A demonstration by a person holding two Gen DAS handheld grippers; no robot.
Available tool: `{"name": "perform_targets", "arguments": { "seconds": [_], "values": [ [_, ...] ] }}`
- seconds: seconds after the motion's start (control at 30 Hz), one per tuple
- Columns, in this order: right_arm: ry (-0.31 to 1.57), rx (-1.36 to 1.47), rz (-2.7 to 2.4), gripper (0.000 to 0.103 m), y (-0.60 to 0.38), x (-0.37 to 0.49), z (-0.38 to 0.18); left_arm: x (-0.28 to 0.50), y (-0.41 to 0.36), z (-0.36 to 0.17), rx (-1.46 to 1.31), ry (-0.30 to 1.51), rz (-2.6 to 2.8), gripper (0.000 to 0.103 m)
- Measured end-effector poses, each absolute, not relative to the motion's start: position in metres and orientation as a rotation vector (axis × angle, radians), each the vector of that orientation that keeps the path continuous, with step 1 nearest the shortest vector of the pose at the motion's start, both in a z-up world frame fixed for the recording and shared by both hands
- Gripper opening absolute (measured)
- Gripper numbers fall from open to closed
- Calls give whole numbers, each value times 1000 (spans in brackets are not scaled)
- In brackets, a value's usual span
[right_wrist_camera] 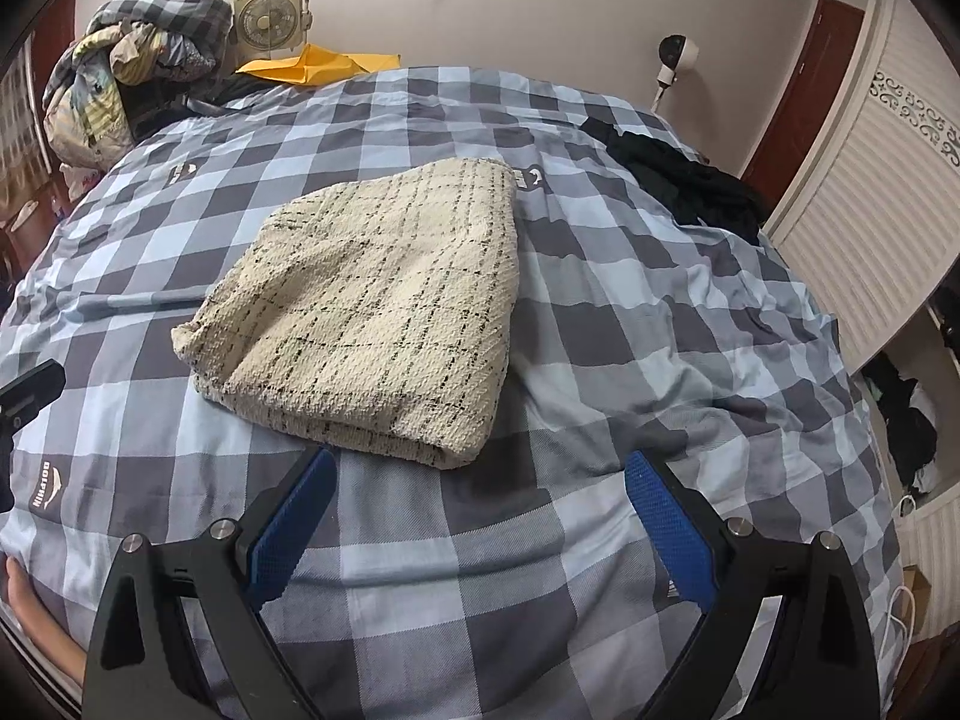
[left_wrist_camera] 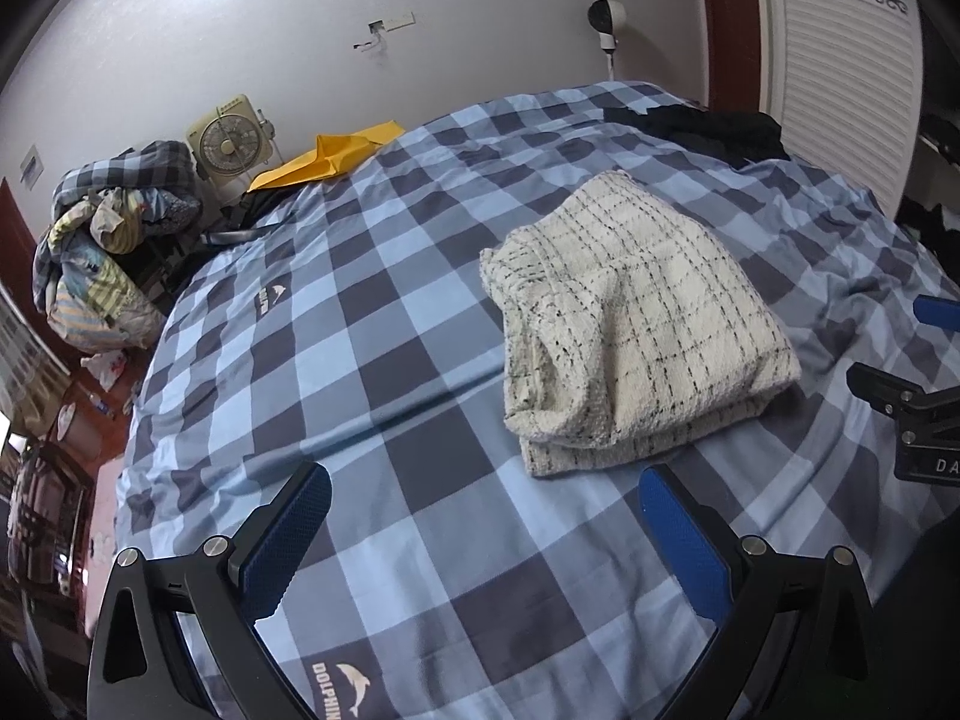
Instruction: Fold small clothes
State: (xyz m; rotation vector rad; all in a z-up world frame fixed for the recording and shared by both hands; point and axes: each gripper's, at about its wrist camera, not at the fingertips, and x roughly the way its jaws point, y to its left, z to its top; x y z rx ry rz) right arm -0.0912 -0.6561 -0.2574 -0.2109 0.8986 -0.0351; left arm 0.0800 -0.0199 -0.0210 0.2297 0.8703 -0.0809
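On the bed, a cream tweed garment (right_wrist_camera: 372,306) lay folded into a thick bundle on the blue checked duvet (right_wrist_camera: 630,324). It looked soft, limp and fairly bulky, best gripped at a layered edge. Both the left claw (left_wrist_camera: 486,531) and right claw (right_wrist_camera: 480,516) hovered just short of it, spread wide and empty. A black garment (right_wrist_camera: 690,180) lay farther back.

The checked bedcover (left_wrist_camera: 420,360) bears a dolphin logo (left_wrist_camera: 340,690) reading "DOLPHIN".
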Motion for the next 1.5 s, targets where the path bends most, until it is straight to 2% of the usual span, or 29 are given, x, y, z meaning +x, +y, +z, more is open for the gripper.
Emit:
{"name": "perform_targets", "arguments": {
  "seconds": [1.5],
  "values": [
    [900, -225, -39, 95, -654, -92, -258, 81, -22, -23, 235, 878, -97, 103]
  ]
}}
